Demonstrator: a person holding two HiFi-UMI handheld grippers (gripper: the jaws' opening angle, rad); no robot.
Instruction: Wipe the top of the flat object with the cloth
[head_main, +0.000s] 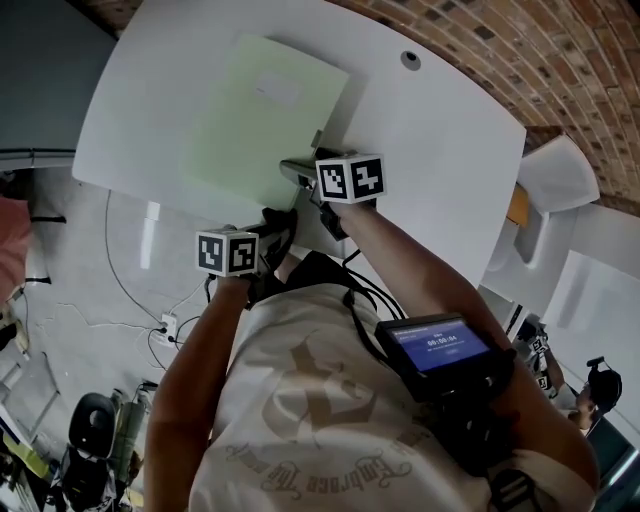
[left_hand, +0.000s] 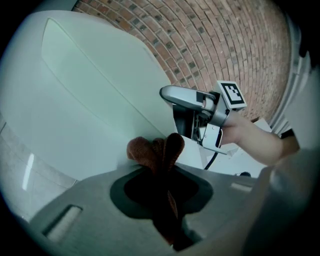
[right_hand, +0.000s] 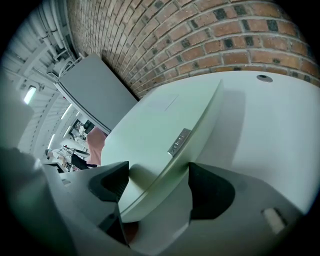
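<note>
The flat object is a pale green board lying on the white table. My right gripper is shut on its near right corner; in the right gripper view the board runs tilted between the jaws of that gripper, and a small grey label sits on its edge. My left gripper hangs just off the table's near edge, shut on a bunched brown cloth. The cloth sticks out past the jaws of the left gripper, apart from the board.
A round grommet hole sits in the table's far right part. A brick wall runs behind the table. A white chair stands to the right. Cables and a socket lie on the floor at left.
</note>
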